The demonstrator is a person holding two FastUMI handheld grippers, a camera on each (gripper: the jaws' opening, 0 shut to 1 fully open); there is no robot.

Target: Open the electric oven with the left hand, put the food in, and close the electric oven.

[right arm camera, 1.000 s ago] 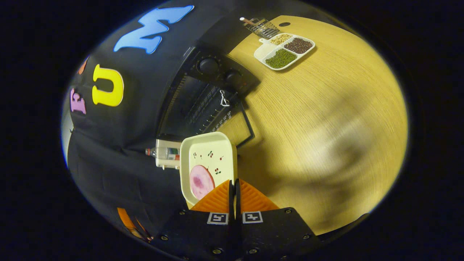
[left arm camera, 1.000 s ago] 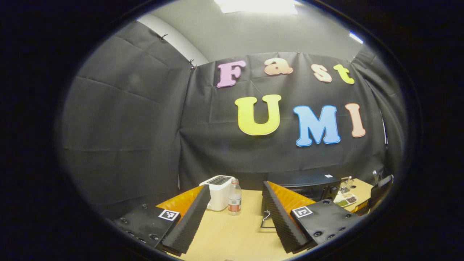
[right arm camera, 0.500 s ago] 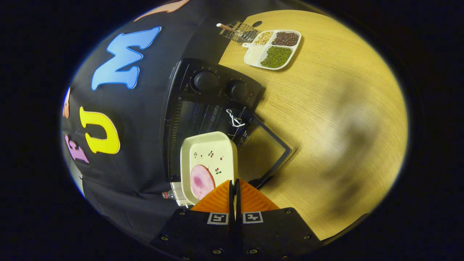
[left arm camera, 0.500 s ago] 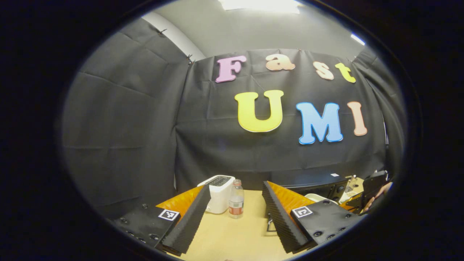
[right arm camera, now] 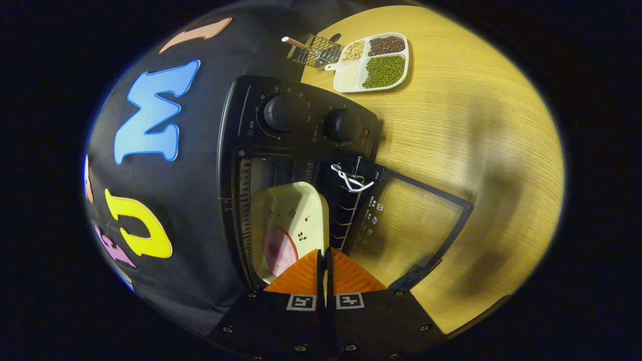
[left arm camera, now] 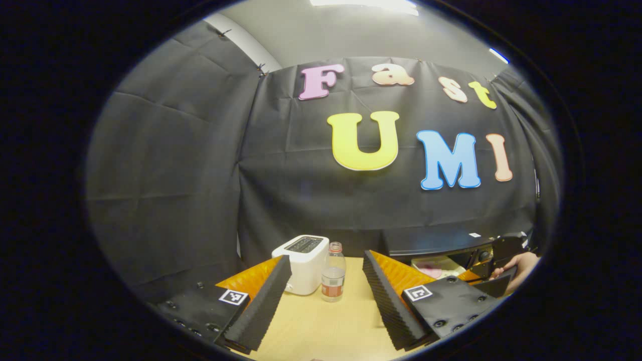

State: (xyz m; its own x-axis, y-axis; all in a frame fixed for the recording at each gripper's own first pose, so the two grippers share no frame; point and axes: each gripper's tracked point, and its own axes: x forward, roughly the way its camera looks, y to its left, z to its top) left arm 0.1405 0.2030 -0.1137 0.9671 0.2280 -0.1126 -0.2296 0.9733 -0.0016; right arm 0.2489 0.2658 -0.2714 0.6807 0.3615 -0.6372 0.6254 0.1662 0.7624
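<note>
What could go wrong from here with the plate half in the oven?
1. The right gripper pinches the cream plate only at its near rim; it may tip and slide the ham slice off.
2. The plate edge could catch the oven rack rails.
3. The dropped door sits under the gripper, risking a bump.

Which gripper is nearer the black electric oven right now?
Right. The right gripper holds the cream plate in the black electric oven mouth; the left gripper hangs open, off beside it.

both tools: black screwed housings with square black-and-white tags, the left tool (left arm camera: 326, 301) with ribbed pads (left arm camera: 261, 306).
</note>
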